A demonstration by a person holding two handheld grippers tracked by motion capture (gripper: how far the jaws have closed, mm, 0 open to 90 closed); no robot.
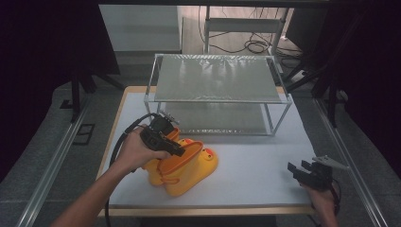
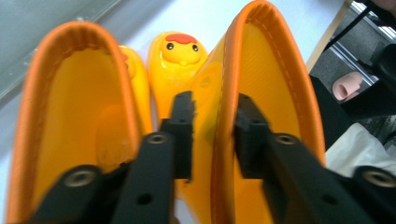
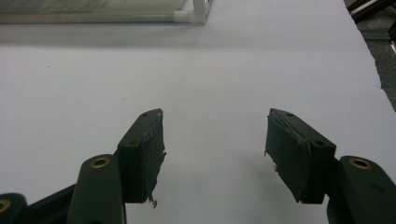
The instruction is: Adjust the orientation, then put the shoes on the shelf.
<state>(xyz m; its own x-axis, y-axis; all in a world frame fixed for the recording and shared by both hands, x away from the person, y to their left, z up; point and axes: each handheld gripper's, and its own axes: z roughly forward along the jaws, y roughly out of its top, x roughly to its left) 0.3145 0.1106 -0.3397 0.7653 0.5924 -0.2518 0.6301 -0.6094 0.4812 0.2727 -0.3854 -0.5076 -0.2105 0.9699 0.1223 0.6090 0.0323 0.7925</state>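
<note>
A pair of yellow rubber boots (image 1: 189,171) with orange rims and duck faces stands on the white table (image 1: 255,156), left of centre. My left gripper (image 1: 176,150) comes down on their tops from the left. In the left gripper view, the orange-rimmed wall of one boot (image 2: 275,70) runs between the jaws of that gripper (image 2: 212,100), which stand apart and do not squeeze it. The other boot (image 2: 74,93) gapes beside it, with a duck-faced toe (image 2: 180,51) beyond. My right gripper (image 1: 299,166) rests at the table's front right, open (image 3: 215,126) over bare tabletop.
A two-tier metal shelf rack (image 1: 215,78) with mesh decks stands at the back of the table; its white corner post (image 3: 198,11) shows ahead of the right gripper. Dark curtains flank both sides. Cables lie on the floor (image 1: 255,45) behind the rack.
</note>
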